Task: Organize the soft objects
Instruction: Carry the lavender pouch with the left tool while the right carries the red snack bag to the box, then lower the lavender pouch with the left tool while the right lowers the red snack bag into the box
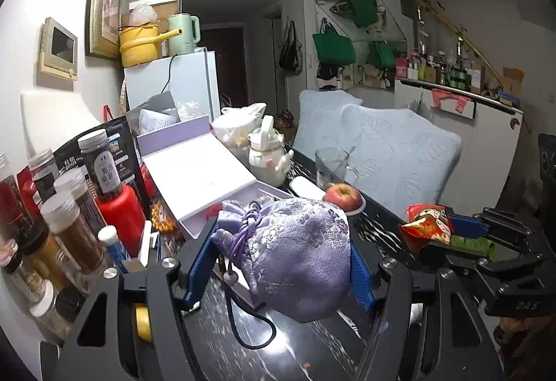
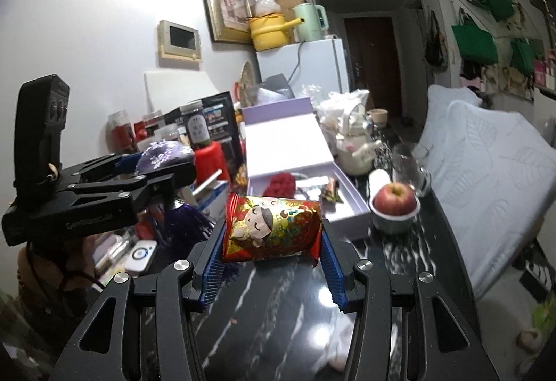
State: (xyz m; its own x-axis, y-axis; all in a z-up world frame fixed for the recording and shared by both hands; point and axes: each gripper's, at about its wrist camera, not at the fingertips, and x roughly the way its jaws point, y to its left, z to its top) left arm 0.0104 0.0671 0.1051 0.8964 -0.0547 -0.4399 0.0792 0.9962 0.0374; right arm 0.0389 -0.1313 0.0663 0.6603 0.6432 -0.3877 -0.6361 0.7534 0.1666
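A lilac brocade drawstring pouch [image 1: 295, 252] fills the lower centre of the left wrist view, pinched between the blue pads of the left gripper [image 1: 283, 263], whose 2 fingers press its sides. Its purple cord [image 1: 250, 329] loops down below it over the dark marbled table [image 1: 278, 356]. In the right wrist view the same pouch shows at middle left, lifted clear of the tabletop.

The right gripper [image 2: 272, 252] is closed on a red and gold pouch [image 2: 274, 228] printed with a cartoon figure, at the centre of its own view, also clear of the table; in the left wrist view that pouch appears at middle right.

Behind both pouches lies an open lavender gift box [image 2: 351, 210], its lid [image 2: 285, 145] raised toward the upper centre. Inside it sit a red knitted item [image 2: 281, 184] and a small dark object too blurred to name. To the right of the box a red apple [image 2: 394, 197] rests in a small bowl [image 2: 394, 223], with a glass mug [image 2: 411, 165] just behind. A white teapot [image 2: 354, 151] stands beside the lid. Jars and a red bottle [image 1: 120, 214] crowd the left edge, and pale blue cushions [image 1: 399, 155] lie at the right.
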